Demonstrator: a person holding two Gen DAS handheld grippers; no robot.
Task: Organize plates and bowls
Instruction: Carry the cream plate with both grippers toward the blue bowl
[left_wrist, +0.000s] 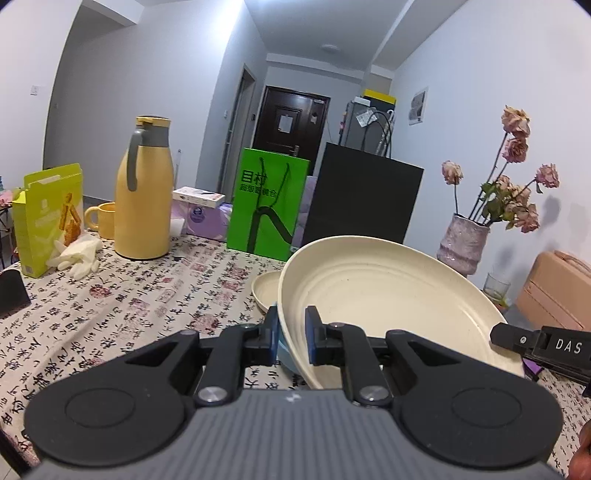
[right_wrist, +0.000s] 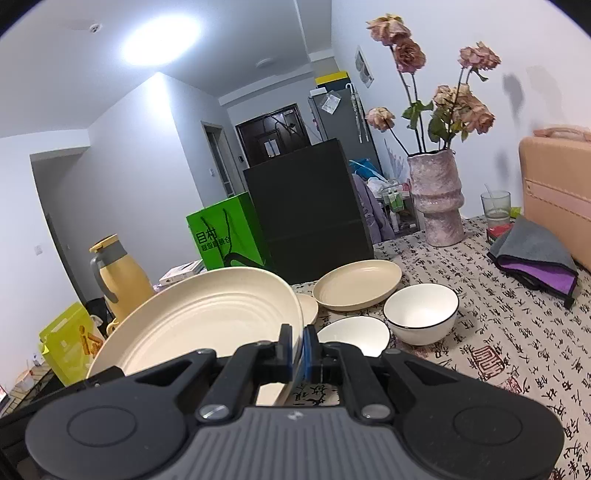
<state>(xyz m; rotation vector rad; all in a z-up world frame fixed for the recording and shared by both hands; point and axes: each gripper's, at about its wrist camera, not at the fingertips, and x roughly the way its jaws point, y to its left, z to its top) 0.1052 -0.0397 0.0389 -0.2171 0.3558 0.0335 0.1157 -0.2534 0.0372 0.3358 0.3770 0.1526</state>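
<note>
The large cream plate (left_wrist: 388, 295), rigid, light and smooth-glazed, hangs tilted above the counter (left_wrist: 129, 295), each rim edge clamped by a closed tool, left tool (left_wrist: 291, 332) and right tool (right_wrist: 301, 347); rim holds may slip.

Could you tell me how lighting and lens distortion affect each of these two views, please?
Left wrist view: even, dim bluish light; fisheye bends the walls and darkens the corners; the big plate stays sharp. Right wrist view: the ceiling light blows out to glare; the flowers cast soft shadows on the wall, and straight edges bow outward.
</note>
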